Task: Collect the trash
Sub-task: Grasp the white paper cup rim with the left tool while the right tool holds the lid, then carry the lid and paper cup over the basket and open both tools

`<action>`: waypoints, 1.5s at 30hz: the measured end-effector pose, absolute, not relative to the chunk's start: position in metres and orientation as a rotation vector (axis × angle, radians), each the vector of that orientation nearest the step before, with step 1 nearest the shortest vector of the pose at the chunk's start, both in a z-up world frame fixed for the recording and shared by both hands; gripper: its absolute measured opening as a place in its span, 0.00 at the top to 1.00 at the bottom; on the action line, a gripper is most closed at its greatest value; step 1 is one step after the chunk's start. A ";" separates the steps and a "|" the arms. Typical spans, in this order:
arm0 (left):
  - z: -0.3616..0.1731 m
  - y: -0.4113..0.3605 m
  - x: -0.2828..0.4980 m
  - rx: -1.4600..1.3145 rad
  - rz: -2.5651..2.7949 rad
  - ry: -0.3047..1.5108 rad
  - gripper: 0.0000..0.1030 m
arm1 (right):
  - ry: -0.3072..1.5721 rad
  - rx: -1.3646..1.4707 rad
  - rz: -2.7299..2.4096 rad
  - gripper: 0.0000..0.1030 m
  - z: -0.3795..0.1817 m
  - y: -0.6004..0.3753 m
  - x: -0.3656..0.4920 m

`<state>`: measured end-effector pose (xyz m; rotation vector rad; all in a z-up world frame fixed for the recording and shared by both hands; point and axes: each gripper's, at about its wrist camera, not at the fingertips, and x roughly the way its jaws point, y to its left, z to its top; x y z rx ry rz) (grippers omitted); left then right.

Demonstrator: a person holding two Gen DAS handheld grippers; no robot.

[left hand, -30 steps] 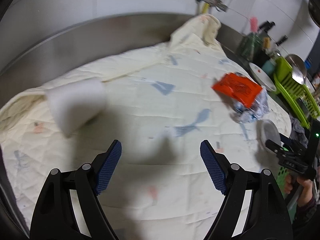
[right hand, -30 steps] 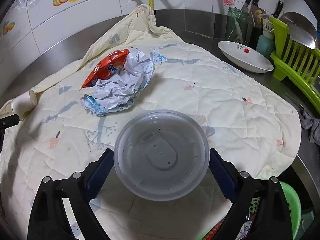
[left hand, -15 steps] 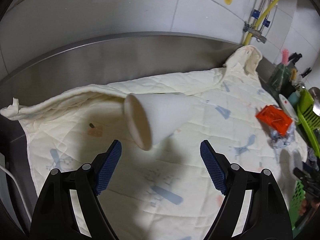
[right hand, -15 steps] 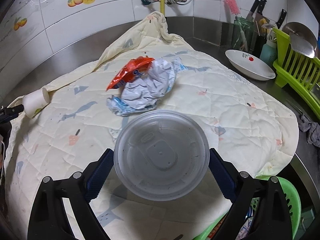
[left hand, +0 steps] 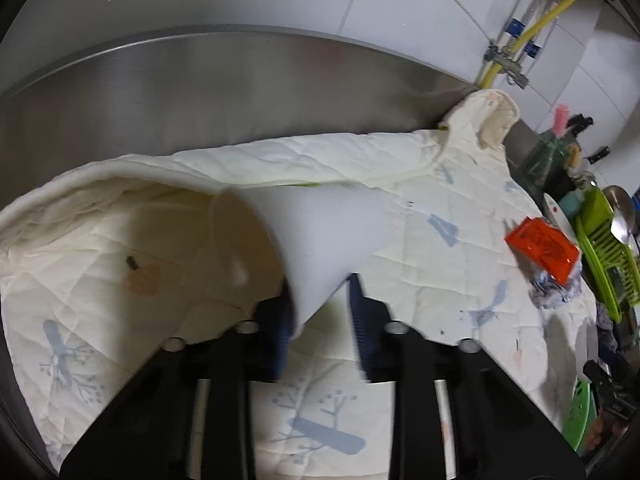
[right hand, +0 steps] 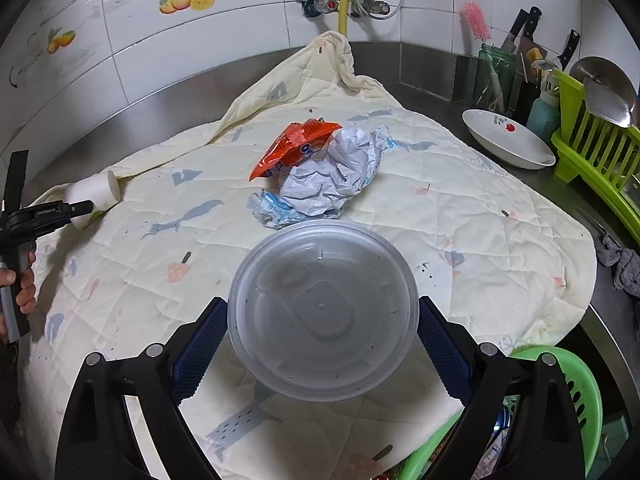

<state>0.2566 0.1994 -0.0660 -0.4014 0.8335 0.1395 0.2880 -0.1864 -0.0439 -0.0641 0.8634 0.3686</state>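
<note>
There was one paper cup (left hand: 320, 236), one plastic lid (right hand: 323, 310), one orange wrapper (right hand: 294, 150) and one wad of crumpled paper (right hand: 340, 170), all on one quilted cloth (right hand: 460, 216). Off the cloth stood one white dish (right hand: 508, 140), one green rack (right hand: 596, 152) and one green basket (right hand: 576, 392). Two grippers were counted, the left (left hand: 320, 312) and the right (right hand: 320, 344). One pink brush (right hand: 474, 20) stood at the back, beside three black knife handles (right hand: 532, 20).

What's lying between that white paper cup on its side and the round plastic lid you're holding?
Right wrist view: only bare quilted cloth separates the white paper cup from the round translucent lid; the crumpled wrappers lie farther back.
</note>
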 end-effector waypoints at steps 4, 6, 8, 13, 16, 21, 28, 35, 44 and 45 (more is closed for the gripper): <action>-0.060 0.184 0.250 -0.366 0.118 0.814 0.93 | 0.855 -0.062 0.375 0.13 -0.040 -0.187 0.278; -0.054 0.174 0.246 -0.347 0.107 0.804 0.96 | 0.851 -0.061 0.376 0.13 -0.038 -0.189 0.273; -0.048 0.165 0.239 -0.338 0.089 0.793 0.97 | 0.846 -0.056 0.376 0.13 -0.037 -0.191 0.268; -0.034 0.140 0.222 -0.319 0.018 0.766 0.97 | 0.840 -0.038 0.372 0.13 -0.036 -0.201 0.252; -0.025 0.116 0.208 -0.294 -0.043 0.750 0.97 | 0.836 -0.025 0.367 0.13 -0.035 -0.209 0.243; -0.012 0.077 0.191 -0.269 -0.144 0.719 0.97 | 0.816 -0.003 0.342 0.13 -0.029 -0.232 0.223; 0.001 0.023 0.180 -0.243 -0.290 0.704 0.97 | 0.820 -0.001 0.264 0.13 -0.034 -0.271 0.196; 0.008 -0.049 0.180 -0.209 -0.441 0.710 0.97 | 0.843 0.032 0.149 0.13 -0.044 -0.327 0.175; 0.004 -0.153 0.182 -0.170 -0.641 0.754 0.97 | 0.885 0.095 0.015 0.12 -0.062 -0.398 0.154; 0.002 -0.160 0.183 -0.168 -0.654 0.762 0.97 | 0.890 0.112 0.006 0.12 -0.065 -0.405 0.151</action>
